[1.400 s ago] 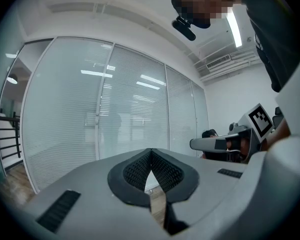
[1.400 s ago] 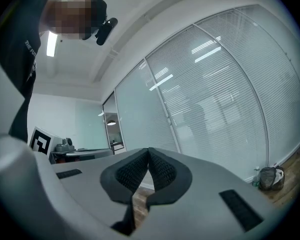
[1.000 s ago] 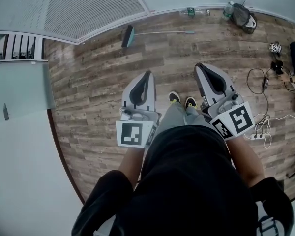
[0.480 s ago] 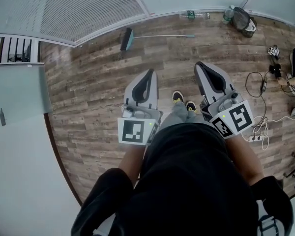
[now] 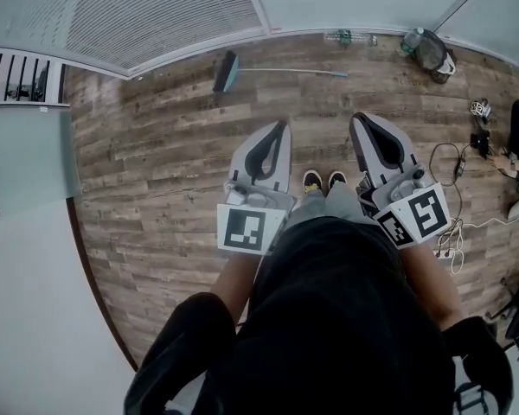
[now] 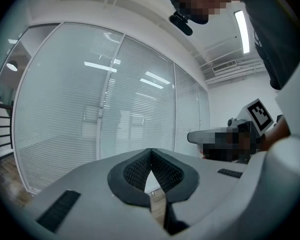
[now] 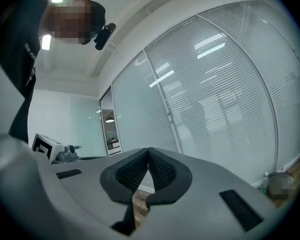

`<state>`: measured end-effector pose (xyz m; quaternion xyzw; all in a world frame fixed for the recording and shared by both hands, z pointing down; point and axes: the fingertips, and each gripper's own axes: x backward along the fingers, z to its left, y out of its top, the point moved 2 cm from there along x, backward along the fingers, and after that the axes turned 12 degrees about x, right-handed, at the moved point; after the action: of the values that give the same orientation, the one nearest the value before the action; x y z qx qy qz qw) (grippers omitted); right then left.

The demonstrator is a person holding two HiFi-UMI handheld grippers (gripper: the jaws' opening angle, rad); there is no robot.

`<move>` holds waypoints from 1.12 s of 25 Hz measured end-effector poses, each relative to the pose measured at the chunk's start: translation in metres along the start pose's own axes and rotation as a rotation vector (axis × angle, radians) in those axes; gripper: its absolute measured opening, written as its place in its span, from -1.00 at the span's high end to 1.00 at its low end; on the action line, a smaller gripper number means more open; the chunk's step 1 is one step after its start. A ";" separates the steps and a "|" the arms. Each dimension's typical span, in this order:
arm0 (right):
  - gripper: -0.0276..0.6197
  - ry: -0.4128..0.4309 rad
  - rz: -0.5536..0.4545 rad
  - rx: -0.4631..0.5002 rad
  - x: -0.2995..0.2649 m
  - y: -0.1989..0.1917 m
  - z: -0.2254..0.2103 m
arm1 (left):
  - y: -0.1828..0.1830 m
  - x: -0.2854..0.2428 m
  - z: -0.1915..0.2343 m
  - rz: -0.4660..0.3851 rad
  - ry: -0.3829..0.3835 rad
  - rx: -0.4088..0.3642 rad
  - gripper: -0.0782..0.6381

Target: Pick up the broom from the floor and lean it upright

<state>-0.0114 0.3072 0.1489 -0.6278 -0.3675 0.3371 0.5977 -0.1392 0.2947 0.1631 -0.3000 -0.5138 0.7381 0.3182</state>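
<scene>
Head view: L hand-held gripper (image 5: 283, 125), R hand-held gripper (image 5: 357, 118) closed, empty.

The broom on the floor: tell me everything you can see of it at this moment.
The broom shows only in the head view, small and far ahead. It has a dark, teal-edged head at the picture's left and a long, thin, pale handle running to the right, ending in a teal tip. It lies flat on the wood-plank floor, close along the foot of the glass wall with blinds. Only the floor touches it; it is not yet picked up. Its bristles and material are too small to make out.
</scene>
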 end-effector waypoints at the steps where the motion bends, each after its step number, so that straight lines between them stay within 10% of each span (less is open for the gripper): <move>1: 0.87 -0.002 0.004 -0.003 -0.004 -0.001 -0.002 | 0.000 -0.003 0.004 0.005 0.002 0.008 0.72; 28: 0.87 0.056 -0.036 -0.116 -0.077 -0.020 -0.155 | 0.020 -0.154 0.031 0.104 0.111 -0.127 0.72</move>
<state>0.0825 0.1636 0.1766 -0.6637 -0.3808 0.2865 0.5765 -0.0709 0.1523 0.1712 -0.3865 -0.5248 0.7018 0.2876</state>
